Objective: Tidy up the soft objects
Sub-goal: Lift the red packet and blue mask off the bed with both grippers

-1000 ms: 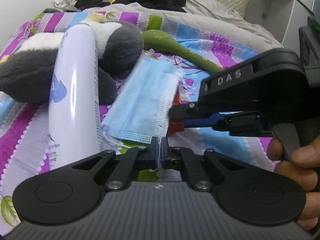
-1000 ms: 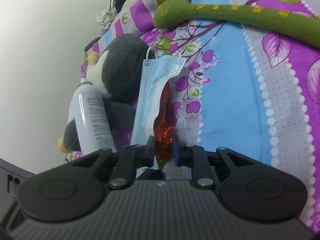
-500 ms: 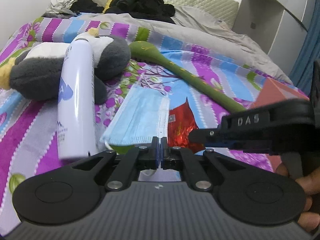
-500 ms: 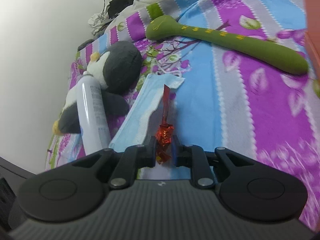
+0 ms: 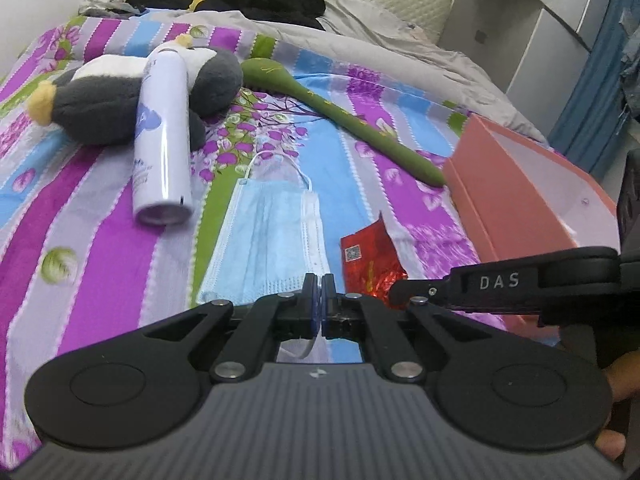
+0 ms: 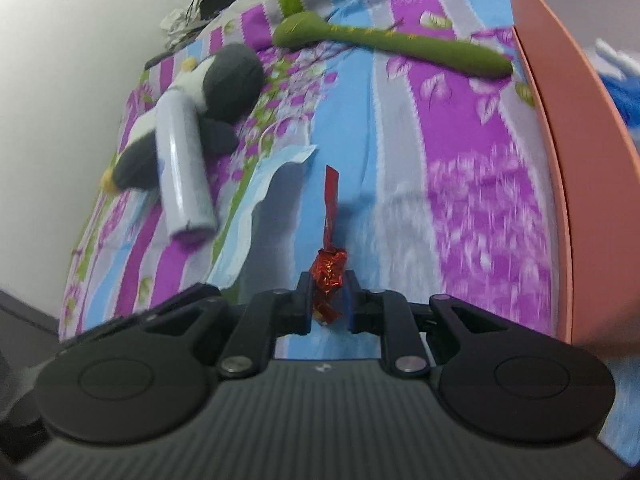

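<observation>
The left gripper (image 5: 321,286) has its jaws pressed together on the near edge of the blue face mask (image 5: 272,236); an ear loop shows below the pads, partly hidden by the gripper body. The rest of the mask hangs fwd over the striped bedspread (image 5: 100,280), and whether its far end touches the bed can't be told. The right gripper (image 6: 328,296) is clamped on a red foil wrapper (image 6: 329,270), crumpled between the pads, w/ a thin strip sticking up and away. From the left wrist view the wrapper (image 5: 370,256) shows flat w/ a QR mark, its lower part behind the right gripper's finger. A hand (image 5: 618,380) is cut off at the right edge.

Further back a white spray can (image 5: 162,148) lies across a grey-and-white plush penguin (image 5: 112,100), covering its middle. A green plush snake (image 5: 348,120) runs diagonally, its tail tip next to the pink box (image 5: 516,196) – touching or not is unclear. The box is cut off in both views; in the right wrist view something blue and white (image 6: 618,80) inside it is too blurred to identify
</observation>
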`<state>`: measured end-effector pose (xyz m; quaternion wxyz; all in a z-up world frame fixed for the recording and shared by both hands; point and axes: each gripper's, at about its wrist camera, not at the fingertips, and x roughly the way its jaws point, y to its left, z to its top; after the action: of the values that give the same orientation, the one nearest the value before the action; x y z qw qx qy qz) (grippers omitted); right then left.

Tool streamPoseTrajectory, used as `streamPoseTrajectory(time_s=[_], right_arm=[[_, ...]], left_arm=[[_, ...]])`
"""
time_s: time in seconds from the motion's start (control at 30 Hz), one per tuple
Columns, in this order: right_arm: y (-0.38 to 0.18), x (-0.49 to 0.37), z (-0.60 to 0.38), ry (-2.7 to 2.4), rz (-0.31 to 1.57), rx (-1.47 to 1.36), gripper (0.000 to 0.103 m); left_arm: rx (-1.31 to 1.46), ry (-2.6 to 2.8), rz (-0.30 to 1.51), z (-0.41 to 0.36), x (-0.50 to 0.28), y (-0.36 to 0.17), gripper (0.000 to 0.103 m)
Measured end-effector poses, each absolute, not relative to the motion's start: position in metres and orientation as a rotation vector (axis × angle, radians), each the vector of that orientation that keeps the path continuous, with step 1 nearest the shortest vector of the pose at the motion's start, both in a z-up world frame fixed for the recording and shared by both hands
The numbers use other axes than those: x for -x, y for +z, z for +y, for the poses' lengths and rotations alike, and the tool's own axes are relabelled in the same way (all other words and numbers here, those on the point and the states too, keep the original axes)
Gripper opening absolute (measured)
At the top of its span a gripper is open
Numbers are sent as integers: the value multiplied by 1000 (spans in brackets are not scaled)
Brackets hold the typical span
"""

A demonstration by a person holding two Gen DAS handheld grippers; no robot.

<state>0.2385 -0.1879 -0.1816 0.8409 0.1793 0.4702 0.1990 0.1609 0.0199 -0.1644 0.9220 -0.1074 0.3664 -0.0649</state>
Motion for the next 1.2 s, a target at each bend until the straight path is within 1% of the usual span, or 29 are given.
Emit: streamPoseTrajectory(time_s=[0.3,0.83,0.87,0.93,1.0,1.07,1.13,1.2], right_arm=[[-168,-182,-188,406,965,-301,19],[-176,-161,-198,329,941,-279,21],[-176,-161,-199,327,939,-281,21],[-175,-160,-200,315,931,-275,22],[-175,-159,-202,308,928,-271,22],[-174,-158,-205,309,925,-281,22],[-173,-156,-207,305,919,-279,22],[-171,-155,-208,298,912,-268,26]], left_arm=[[244,-201,770,19,-106,-156,2],[279,-261,820,26,-112,-164,3],[283,-260,827,27,-113,-164,5],[298,-256,835,29,-114,-164,16],[312,-253,827,32,-114,-163,45],[322,-265,809,34,-112,-159,51],[327,-268,801,35,-112,-156,54],[322,-262,792,36,-114,-153,62]])
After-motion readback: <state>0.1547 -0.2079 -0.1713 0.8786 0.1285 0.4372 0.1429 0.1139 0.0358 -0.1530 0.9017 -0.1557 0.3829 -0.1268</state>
